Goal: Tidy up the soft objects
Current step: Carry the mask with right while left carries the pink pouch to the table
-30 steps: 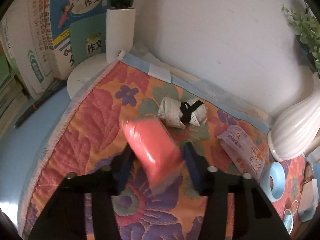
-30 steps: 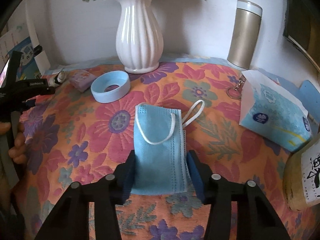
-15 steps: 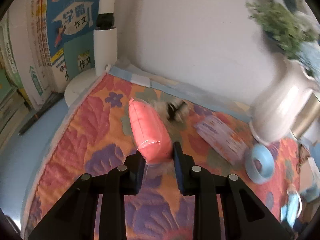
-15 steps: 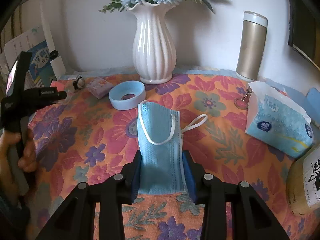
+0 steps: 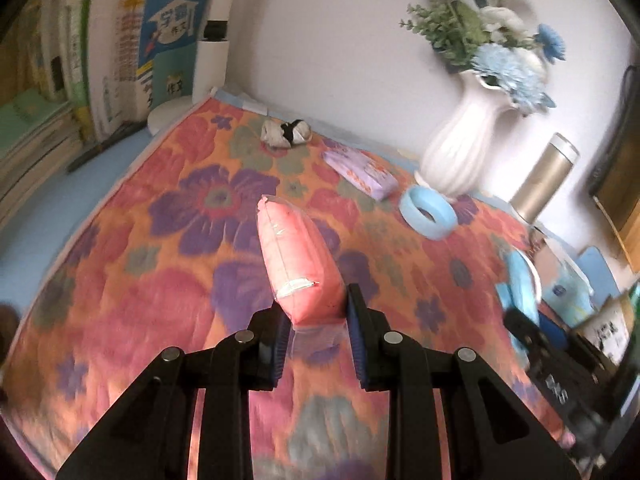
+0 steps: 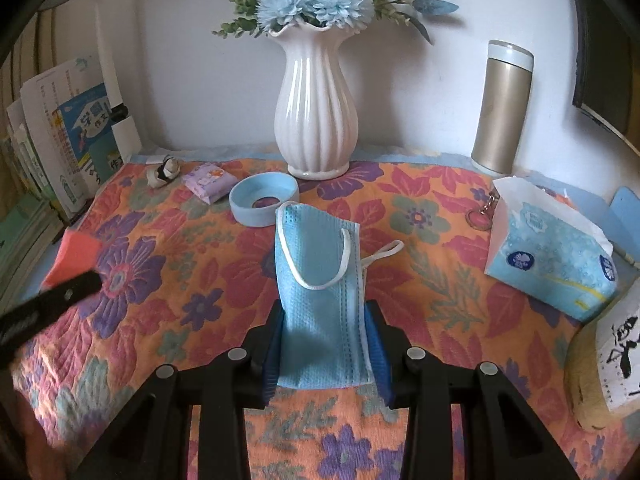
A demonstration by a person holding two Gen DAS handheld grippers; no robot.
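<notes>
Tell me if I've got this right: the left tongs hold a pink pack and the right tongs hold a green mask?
Not quite: the mask in the right tongs is blue, not green, as the right wrist view shows. The left tongs do hold a pink pack.

Pink tissue pack [image 5: 298, 268] in clear wrap, centre of the left wrist view, near end lifted, pointing away, folded blue face mask [image 6: 320, 300] with white ear loops, centre of the right wrist view, standing up off the floral cloth
</notes>
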